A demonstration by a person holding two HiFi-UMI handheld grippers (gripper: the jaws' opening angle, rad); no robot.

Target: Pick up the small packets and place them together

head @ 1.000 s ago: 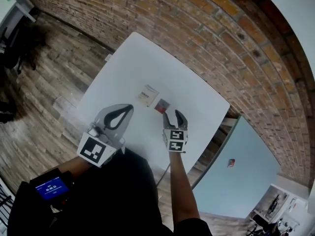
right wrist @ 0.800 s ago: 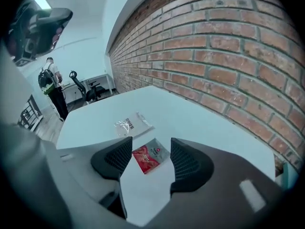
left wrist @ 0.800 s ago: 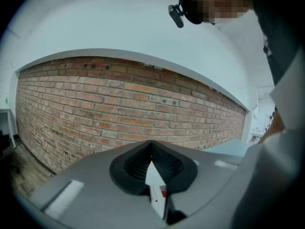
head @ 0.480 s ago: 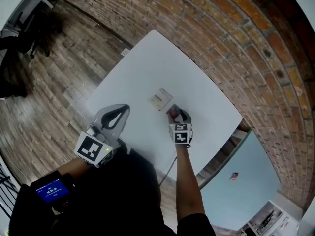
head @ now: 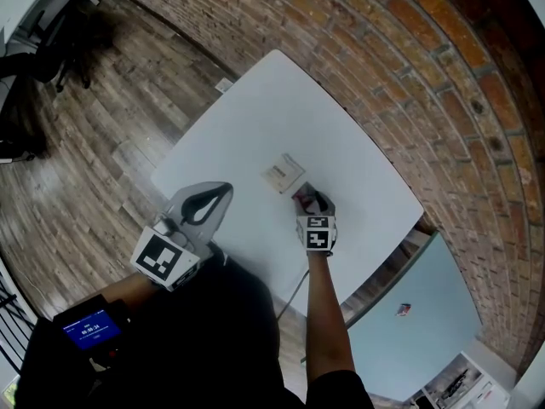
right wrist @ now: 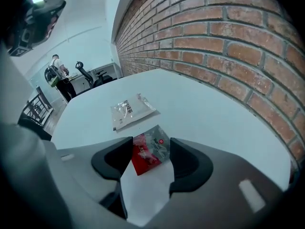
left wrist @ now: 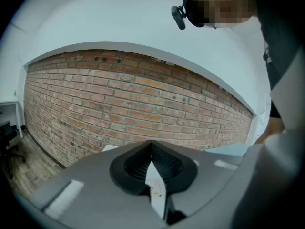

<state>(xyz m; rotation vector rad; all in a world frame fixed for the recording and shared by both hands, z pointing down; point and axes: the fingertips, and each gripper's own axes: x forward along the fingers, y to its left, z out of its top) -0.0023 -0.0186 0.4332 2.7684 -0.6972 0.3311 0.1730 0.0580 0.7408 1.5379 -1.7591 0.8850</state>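
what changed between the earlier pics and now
The right hand-held gripper came down toward the table. Its jaws have just been opening and now straddle the red packet without pressing on it. Nothing was taken hold of. The left hand-held gripper stayed shut by the table's edge, and the red packet and the white packet lie where they were.

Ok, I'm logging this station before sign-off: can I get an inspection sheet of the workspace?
Surface: white table, holding two packets.
Job's things: white packet and red packet, side by side, not touching.
Clutter: nothing seen.
Grippers: left gripper, fingers together at the tips; right gripper open, fingers have just been opening, red packet between them, not pressed.
Cables: nothing seen.
Surroundings: brick wall, wood floor, a person far off.
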